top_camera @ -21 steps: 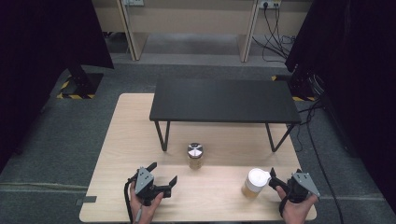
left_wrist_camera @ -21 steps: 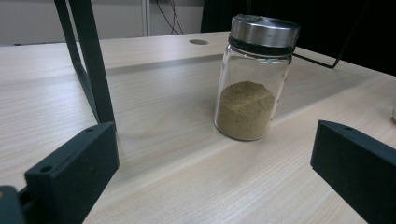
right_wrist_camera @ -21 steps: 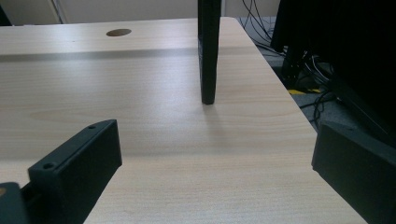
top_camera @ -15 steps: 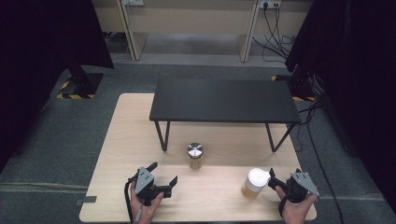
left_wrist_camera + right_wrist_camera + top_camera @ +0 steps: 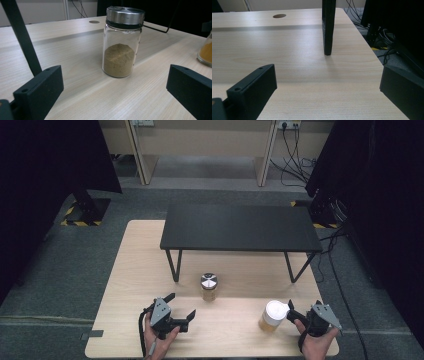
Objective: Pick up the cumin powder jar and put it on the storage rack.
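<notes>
1. Nothing has shifted since the earlier frames: both hands, both jars and the little black table sit just where they were.
2. Two claws are at work, one in each hand, both along the near edge of the pale wooden surface (image 5: 135,270).
3. Left claw (image 5: 181,307) is released, its jaws spread wide with nothing between them; it sits near and to the left of the spice jar (image 5: 209,287), apart from it.
4. Seen along that claw's own jaws, the spice jar (image 5: 122,41) stands upright straight ahead, clear glass with a metal lid, less than half full of brownish powder.
5. Right claw (image 5: 295,312) is likewise released and holds nothing; it lies to the right of the spice jar, just beside the second jar.
6. Two jars in all: the second jar (image 5: 272,316), white-lidded with orange-yellow contents, stands upright on the surface, to the right of the spice jar and a little nearer the person.
7. One small black table (image 5: 240,227) stands on the surface behind the spice jar; the right gripper view looks past open jaws at one of its legs (image 5: 328,27).
8. Beyond that, grey floor and some cables.
</notes>
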Available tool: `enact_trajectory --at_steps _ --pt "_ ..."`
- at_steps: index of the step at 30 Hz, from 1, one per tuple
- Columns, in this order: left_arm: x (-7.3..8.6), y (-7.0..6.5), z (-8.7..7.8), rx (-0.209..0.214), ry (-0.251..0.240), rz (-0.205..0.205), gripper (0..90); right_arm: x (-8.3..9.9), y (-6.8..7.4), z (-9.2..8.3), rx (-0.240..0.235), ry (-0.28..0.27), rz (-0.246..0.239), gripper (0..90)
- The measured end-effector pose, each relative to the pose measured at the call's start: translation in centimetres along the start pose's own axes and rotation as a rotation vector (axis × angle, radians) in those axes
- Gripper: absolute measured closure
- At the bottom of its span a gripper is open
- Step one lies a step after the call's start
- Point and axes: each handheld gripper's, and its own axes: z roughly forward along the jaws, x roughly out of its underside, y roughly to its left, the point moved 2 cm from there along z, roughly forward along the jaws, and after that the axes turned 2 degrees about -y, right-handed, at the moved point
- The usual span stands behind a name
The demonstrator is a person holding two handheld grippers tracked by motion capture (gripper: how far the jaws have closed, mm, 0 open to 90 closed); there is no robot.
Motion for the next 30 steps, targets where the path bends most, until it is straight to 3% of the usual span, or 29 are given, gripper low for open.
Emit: enact_trajectory --at_steps 15,30 --pt "-0.7 -0.6 2.5 0.028 0.012 0.019 0.2 0.0 0.0 0.0 0.0 0.001 0.001 0.8" --pt "-1.8 -1.1 5.1 0.017 0.049 0.015 0.4 0.0 -0.1 0.0 0.0 0.0 0.005 0.9"
